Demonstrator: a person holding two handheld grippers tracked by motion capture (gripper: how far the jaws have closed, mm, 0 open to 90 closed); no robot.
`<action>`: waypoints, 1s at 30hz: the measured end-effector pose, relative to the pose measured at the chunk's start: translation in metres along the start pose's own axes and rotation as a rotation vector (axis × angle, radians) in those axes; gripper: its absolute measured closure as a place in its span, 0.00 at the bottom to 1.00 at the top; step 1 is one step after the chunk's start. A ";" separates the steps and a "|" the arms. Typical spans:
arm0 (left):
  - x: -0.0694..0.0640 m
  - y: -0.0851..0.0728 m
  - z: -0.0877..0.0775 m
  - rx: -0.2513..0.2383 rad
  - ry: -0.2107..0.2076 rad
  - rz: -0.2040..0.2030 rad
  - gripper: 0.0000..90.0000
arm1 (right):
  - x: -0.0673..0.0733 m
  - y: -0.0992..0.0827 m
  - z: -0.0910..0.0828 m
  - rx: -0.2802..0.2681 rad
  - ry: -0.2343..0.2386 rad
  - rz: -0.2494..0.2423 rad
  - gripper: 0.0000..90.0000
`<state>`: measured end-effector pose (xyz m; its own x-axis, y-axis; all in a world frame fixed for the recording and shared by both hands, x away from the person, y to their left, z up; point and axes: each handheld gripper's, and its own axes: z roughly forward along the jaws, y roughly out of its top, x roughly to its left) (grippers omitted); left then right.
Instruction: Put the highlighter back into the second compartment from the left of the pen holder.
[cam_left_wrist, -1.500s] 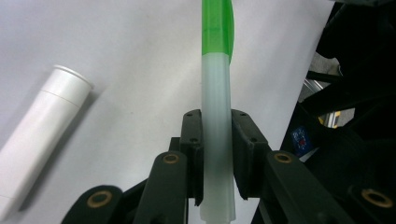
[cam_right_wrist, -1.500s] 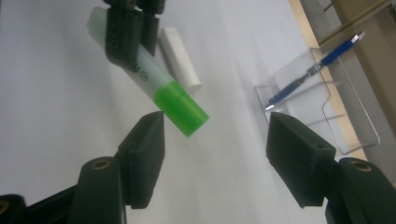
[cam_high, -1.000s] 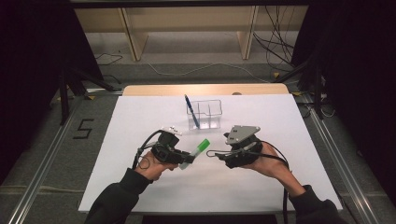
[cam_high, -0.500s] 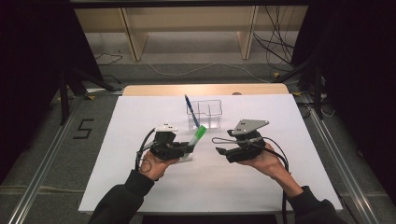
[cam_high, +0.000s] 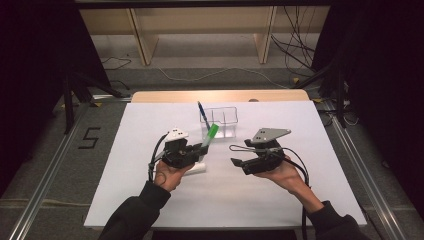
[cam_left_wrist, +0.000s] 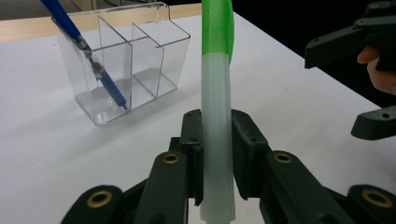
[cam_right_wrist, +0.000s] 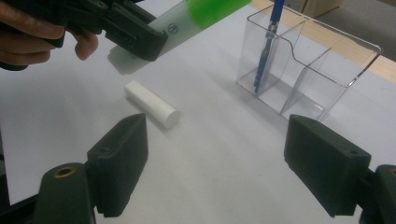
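Apart now: right tool (cam_high: 236, 162) has just been opening, jaws wide and empty; left tool (cam_high: 199, 150) clamps the green-tipped translucent marker (cam_left_wrist: 216, 121) near the clear plastic organiser (cam_high: 223, 117).

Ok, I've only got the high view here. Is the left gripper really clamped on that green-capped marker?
Observer: Yes. The left gripper presses both sides of the marker on its white barrel, with the green cap pointing away.
Operator: And the right gripper?
Observer: The right gripper has just been opening its jaws, and nothing sits between them.
Operator: What's the white thing under the left hand?
Observer: A short white cylinder lying on its side, apart from the marker.
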<state>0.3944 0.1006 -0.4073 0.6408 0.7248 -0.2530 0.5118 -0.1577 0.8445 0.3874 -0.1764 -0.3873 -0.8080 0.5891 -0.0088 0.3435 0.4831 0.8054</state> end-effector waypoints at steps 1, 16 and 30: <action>0.000 0.001 0.001 -0.010 0.004 0.003 0.85 | 0.000 0.000 0.000 0.000 0.000 0.000 0.25; 0.007 0.026 0.024 -0.108 0.048 -0.036 0.85 | -0.003 -0.012 -0.009 -0.038 -0.021 0.028 0.24; 0.013 0.054 0.046 -0.145 0.092 -0.063 0.85 | 0.003 -0.026 -0.022 -0.084 -0.037 0.028 0.24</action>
<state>0.4568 0.0707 -0.3867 0.5512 0.7899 -0.2689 0.4573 -0.0164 0.8891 0.3655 -0.2015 -0.3950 -0.7797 0.6261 -0.0067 0.3228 0.4112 0.8525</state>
